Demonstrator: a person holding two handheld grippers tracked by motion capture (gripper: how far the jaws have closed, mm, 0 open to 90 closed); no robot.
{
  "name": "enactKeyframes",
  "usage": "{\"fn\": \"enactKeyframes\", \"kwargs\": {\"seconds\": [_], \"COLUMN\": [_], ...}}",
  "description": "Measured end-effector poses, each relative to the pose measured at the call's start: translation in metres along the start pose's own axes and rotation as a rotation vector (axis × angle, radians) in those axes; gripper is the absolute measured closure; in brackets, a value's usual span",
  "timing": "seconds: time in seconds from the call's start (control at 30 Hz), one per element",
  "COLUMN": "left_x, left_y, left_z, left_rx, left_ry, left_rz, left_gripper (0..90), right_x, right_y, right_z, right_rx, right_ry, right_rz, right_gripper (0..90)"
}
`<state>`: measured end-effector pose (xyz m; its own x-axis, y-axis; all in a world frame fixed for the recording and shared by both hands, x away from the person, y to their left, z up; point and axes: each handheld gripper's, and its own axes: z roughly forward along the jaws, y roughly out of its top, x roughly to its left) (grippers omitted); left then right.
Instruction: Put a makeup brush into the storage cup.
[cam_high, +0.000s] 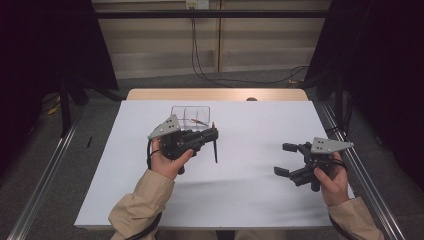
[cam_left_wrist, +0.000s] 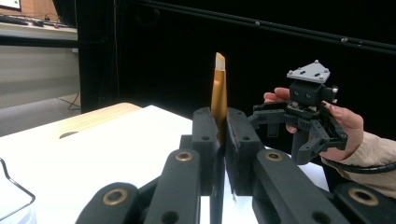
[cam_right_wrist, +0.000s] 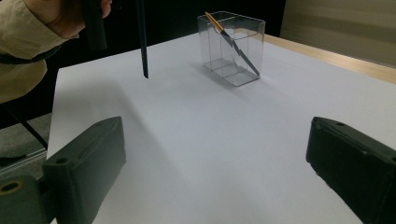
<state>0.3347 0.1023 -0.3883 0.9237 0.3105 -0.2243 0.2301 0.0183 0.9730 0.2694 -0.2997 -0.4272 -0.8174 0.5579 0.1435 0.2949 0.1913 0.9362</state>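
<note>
I'm looking at a white table (cam_high: 250, 190) w/ a wooden edge at the far side, grey floor around it, black curtains both sides, cables trailing along the back wall. A clear box (cam_high: 190, 115) is standing near the table's middle-far part, w/ one brush (cam_right_wrist: 232, 43) leaning tilted inside it.

My left gripper (cam_high: 212, 136) is hovering just in front of the box, pointing across to the right, jaws clamped on a second brush (cam_left_wrist: 218, 93) – gold part and pale end sticking up, dark handle hanging down, tip prob. just above the table. My right gripper (cam_high: 286, 160) is hanging well apart at the right, jaws spread wide, nothing between them.

No readable writing anywhere.
</note>
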Motion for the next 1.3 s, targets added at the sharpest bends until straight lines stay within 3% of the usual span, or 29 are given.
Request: {"fn": "enactKeyframes", "kwargs": {"seconds": [1.3], "left_x": [0.002], "left_y": [0.001], "left_z": [-0.006], "left_rx": [-0.007], "left_ry": [0.019], "left_rz": [0.007], "left_gripper": [83.6], "right_x": [0.004], "right_y": [-0.010], "right_z": [-0.022], "right_rx": [0.002], "right_ry": [-0.036], "right_rz": [-0.010], "right_gripper": [4.1]}}
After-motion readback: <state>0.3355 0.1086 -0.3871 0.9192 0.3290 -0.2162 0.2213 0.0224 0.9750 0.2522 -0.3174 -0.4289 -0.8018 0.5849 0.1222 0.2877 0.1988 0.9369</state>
